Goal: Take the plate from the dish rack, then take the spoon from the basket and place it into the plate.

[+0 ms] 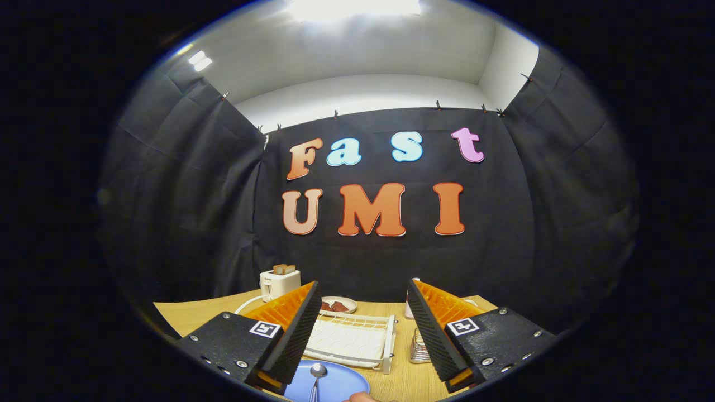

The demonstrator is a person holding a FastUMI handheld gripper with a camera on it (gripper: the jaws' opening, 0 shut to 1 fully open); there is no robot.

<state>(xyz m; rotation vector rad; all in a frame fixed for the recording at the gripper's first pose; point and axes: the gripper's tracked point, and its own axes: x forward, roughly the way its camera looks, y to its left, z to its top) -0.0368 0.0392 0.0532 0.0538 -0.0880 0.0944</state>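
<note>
A blue plate [341, 383] lies flat on the wooden table [190, 314], low between my fingers and nearer the left one. A metal spoon [317, 375] rests in it, bowl pointing away from me. Beyond the plate stands the white wire dish rack [357, 338], with nothing standing in it. A small wire basket [419, 347] sits to the rack's right, just inside my right finger. My gripper [364, 296] is open, raised above the table, its fingers wide apart with nothing between them.
A white toaster [279, 282] with bread in its slots stands at the back left, its cord trailing over the table. A small plate with dark food [338, 305] lies behind the rack. A fingertip [360, 397] shows beside the blue plate's near rim.
</note>
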